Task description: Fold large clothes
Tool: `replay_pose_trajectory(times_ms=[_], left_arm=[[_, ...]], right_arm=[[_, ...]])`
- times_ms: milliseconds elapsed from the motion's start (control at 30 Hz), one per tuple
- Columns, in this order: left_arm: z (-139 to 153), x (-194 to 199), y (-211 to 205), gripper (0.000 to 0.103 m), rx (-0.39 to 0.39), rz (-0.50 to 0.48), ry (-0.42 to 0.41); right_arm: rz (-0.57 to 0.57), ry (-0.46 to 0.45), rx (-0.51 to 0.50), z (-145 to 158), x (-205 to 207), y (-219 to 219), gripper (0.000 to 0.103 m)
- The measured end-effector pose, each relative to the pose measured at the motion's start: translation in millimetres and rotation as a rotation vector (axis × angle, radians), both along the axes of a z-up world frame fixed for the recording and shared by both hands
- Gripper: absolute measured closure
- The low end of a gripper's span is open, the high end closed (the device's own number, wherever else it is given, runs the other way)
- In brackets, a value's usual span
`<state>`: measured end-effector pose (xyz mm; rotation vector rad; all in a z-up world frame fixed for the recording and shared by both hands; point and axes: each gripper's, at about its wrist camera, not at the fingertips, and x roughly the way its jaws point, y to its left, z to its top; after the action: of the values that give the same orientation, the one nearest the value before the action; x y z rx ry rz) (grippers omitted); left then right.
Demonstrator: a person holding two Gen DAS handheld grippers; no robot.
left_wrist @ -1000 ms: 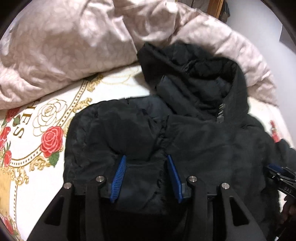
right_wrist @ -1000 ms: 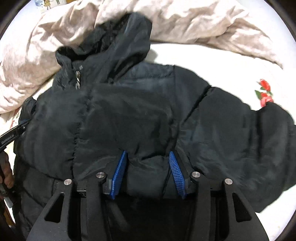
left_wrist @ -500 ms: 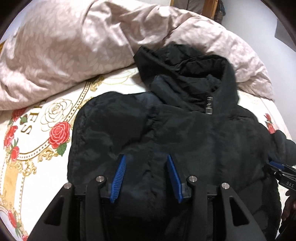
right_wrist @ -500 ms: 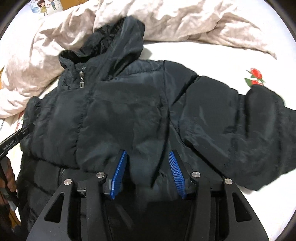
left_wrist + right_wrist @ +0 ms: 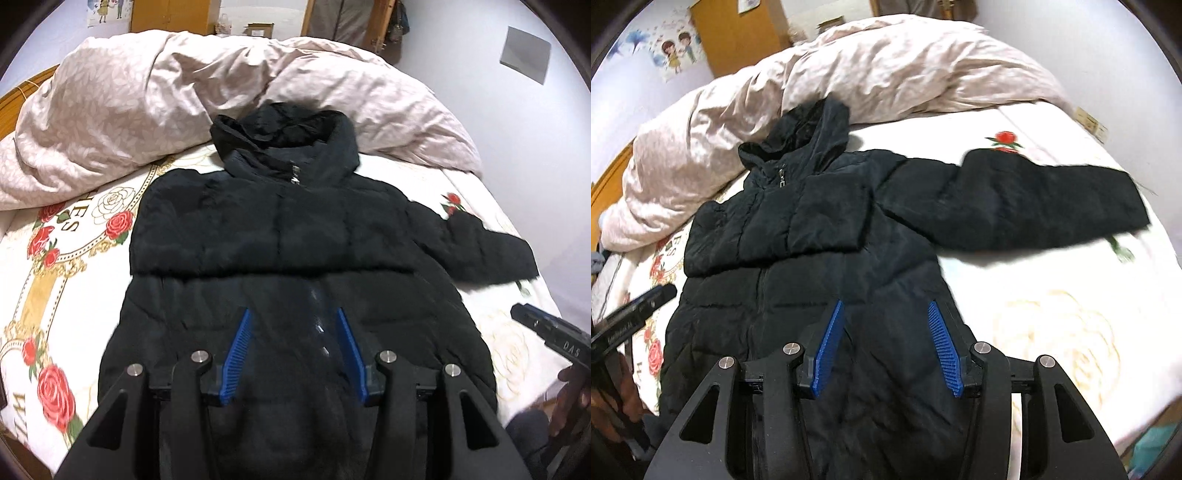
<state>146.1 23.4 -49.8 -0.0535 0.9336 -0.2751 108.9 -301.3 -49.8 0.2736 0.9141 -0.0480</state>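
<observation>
A black hooded puffer jacket [image 5: 288, 229] lies face up on the bed, hood toward the duvet. Its left sleeve is folded across the chest; the right sleeve [image 5: 1027, 199] lies stretched out to the right. My left gripper [image 5: 293, 332] is open and empty, above the jacket's lower front. My right gripper [image 5: 886, 325] is open and empty, above the jacket's lower right side [image 5: 886, 258]. The right gripper's body shows at the right edge of the left wrist view [image 5: 554, 336]; the left gripper's body shows at the left edge of the right wrist view [image 5: 635, 314].
A crumpled pinkish duvet [image 5: 147, 107] is heaped along the far side of the bed. The bedsheet [image 5: 66, 258] is white with red roses and gold trim. A wooden door [image 5: 738, 37] and pale walls stand behind. The bed's edge runs at the right [image 5: 1137, 387].
Both grippers have pulled back and up from the jacket, so the whole jacket and bed are now in view. The jaws stayed open.
</observation>
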Motion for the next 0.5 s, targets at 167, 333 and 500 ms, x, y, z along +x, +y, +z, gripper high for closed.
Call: replay_pose_trajectory(times_ms=[167, 333, 500], left_arm=[[11.8, -19.4, -12.3, 0.054, -0.001, -0.022, 0.001], [16.5, -15.8, -30.2, 0.054, 0.021, -0.04, -0.007], [12.2, 8.9, -45.6, 0.054, 0.033, -0.04, -0.008]], right_arm=[[-0.035, -0.032, 0.005, 13.6, -31.1, -19.5, 0.042], [-0.102, -0.046, 0.042, 13.8, -36.5, -52.6, 0.039], [-0.167, -0.029, 0.078, -2.2, -24.7, -90.4, 0.033]])
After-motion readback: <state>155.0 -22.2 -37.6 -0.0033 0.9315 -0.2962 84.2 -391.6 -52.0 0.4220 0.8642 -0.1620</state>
